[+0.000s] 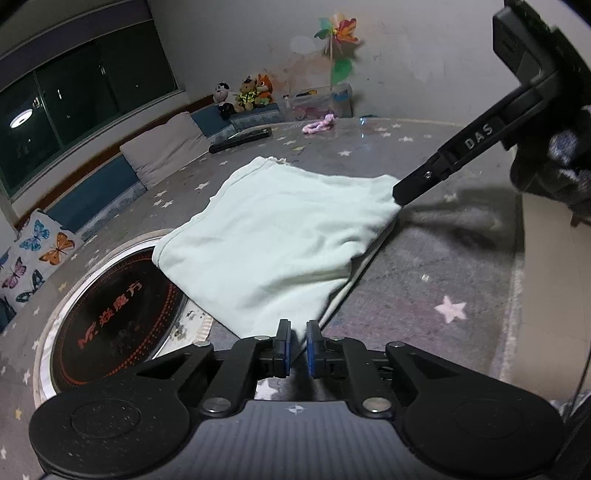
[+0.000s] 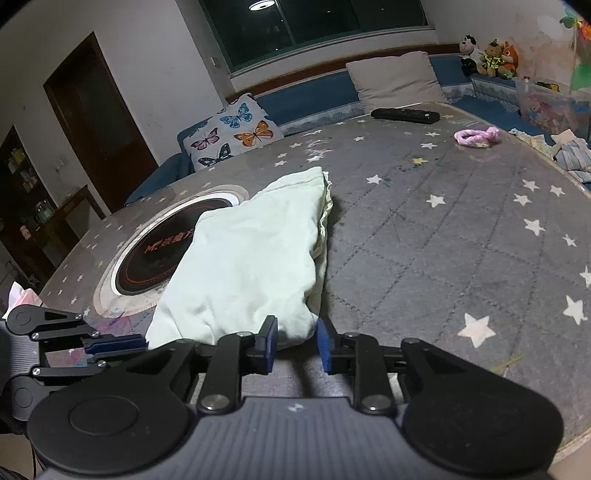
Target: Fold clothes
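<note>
Left claw nearly clenched, pinching the near edge of the pale green garment; right claw narrowly parted, gripping its other near corner. One garment, folded, lying on the star-patterned table, partly covering one round black cooktop. Beyond: three plush toys, one remote, one pink ring

This is a lived-in family home, a sitting or dining room at night. A round tabletop wears a grey star-print cover with a built-in cooker ring at its centre. A blue bench seat runs under the dark window, with a butterfly cushion and a plain pillow. Stuffed toys sit in the corner, a paper pinwheel stands above a toy bin, and there is a dark wooden door.
</note>
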The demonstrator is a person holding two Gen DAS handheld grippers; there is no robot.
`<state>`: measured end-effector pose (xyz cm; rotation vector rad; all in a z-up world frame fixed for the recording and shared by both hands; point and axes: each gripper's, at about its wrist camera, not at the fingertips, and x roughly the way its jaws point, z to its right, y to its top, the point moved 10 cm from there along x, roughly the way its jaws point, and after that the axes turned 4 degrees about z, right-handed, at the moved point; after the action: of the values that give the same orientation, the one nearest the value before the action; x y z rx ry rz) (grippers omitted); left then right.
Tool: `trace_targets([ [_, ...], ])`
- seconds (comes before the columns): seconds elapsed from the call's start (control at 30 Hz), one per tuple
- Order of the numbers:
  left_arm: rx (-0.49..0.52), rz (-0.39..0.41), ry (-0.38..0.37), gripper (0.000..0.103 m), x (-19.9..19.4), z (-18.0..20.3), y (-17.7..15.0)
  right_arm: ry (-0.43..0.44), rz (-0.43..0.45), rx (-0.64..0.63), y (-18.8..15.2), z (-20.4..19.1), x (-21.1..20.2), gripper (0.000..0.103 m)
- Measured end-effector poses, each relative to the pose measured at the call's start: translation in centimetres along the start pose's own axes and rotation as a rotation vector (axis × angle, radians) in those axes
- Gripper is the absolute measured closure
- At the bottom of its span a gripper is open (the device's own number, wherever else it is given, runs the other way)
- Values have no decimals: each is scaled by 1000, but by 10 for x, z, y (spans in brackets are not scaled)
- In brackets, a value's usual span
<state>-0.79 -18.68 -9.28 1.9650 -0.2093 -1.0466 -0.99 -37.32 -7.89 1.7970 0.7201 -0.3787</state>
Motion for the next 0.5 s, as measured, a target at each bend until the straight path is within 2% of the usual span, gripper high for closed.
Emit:
trace_targets([
  [0.13,33,-7,2,86,2,0,-3,7,-7,13,-2,1,2,79],
  [0.27,58,-4,0,86,2,0,-4,13,-7,19,-1,1,1,77],
  [0.43,80,14,3,97,1,0,-4,15,-8,20,-2,0,2,77],
  [0.47,75,19,11,98,1,-1,-4,15,-8,21,-2,0,3,79],
  [0.5,69,25,18,99,-1,-3,-3,15,-4,21,-2,0,2,88],
])
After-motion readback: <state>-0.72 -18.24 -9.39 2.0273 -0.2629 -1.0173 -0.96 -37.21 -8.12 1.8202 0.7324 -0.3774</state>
